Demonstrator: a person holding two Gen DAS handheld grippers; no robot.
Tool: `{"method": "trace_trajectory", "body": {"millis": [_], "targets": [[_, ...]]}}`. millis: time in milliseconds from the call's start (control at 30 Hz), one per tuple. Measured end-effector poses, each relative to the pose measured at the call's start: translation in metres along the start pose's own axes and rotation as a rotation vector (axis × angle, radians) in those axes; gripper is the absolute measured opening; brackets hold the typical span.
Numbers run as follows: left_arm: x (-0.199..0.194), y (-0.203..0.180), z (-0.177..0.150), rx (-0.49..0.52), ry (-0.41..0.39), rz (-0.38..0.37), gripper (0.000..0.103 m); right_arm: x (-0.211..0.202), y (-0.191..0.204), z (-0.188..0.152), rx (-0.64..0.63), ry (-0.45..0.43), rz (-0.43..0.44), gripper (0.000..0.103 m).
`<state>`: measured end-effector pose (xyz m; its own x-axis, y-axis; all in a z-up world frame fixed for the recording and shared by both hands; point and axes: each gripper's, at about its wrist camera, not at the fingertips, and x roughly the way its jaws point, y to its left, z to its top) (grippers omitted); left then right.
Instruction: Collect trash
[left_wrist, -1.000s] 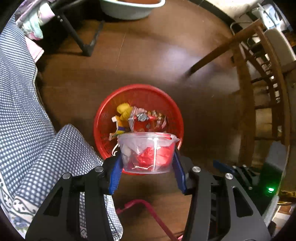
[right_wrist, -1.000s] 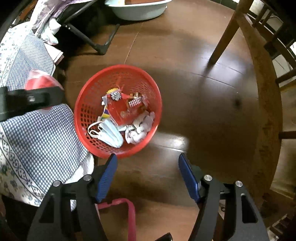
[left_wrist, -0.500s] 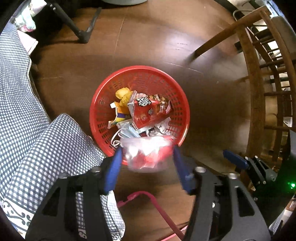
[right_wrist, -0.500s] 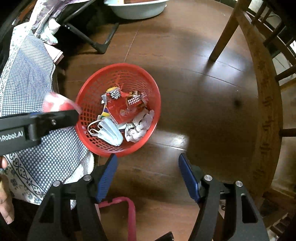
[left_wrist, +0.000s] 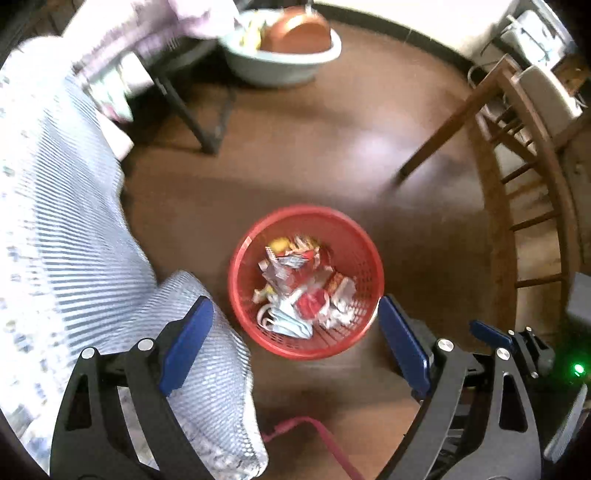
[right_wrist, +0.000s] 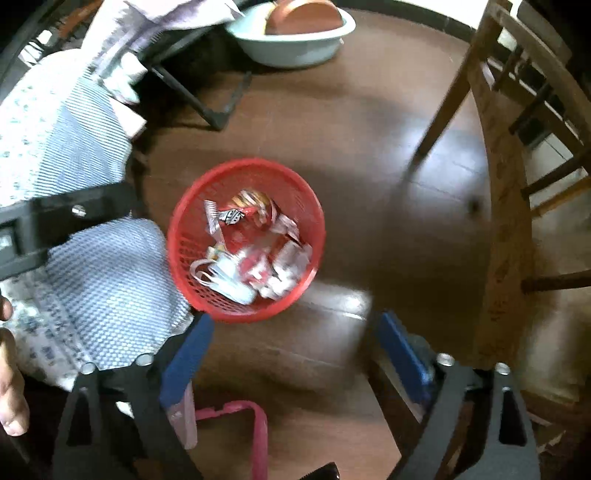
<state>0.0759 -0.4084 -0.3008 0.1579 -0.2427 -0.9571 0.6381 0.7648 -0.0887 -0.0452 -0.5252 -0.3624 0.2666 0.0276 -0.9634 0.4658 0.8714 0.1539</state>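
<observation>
A red mesh basket (left_wrist: 354, 236) stands on the brown floor, holding snack wrappers, a pale face mask (left_wrist: 284, 325) and a clear plastic cup (left_wrist: 312, 304) stuffed with red and white scraps. My left gripper (left_wrist: 293, 314) hangs high above the basket's near side. Its jaws are opening and nothing is between them. In the right wrist view the basket (right_wrist: 184, 221) lies ahead and to the left, with the cup (right_wrist: 255, 266) on top of the pile. My right gripper (right_wrist: 295, 325) is over bare floor just short of the basket, its jaws opening and nothing in them.
Blue-checked cloth (left_wrist: 66, 258) fills the left side. A wooden chair (left_wrist: 495, 206) stands on the right. A pale green basin (left_wrist: 280, 62) and a black folding stand (left_wrist: 192, 118) are at the far end. A pink frame (right_wrist: 255, 428) lies near my right gripper.
My left gripper let go of the clear cup, which dropped into the basket. Both grippers rose away from the basket, and both pairs of jaws spread wider.
</observation>
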Motion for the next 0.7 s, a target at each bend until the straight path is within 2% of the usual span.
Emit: {"method": "trace_trajectory", "body": {"millis": [67, 433, 700], "targets": [[-0.027, -0.001, -0.011, -0.011, -0.059, 0.030, 0.092, -0.010, 0.002, -0.005, -0.014, -0.010, -0.007, 0.097], [-0.132, -0.015, -0.078, -0.064, -0.234, 0.086, 0.094, -0.086, 0.025, -0.031, -0.093, -0.113, -0.036, 0.097], [-0.176, -0.023, -0.109, -0.087, -0.285, 0.091, 0.096, -0.139, 0.035, -0.056, -0.134, -0.184, -0.032, 0.097]]}}
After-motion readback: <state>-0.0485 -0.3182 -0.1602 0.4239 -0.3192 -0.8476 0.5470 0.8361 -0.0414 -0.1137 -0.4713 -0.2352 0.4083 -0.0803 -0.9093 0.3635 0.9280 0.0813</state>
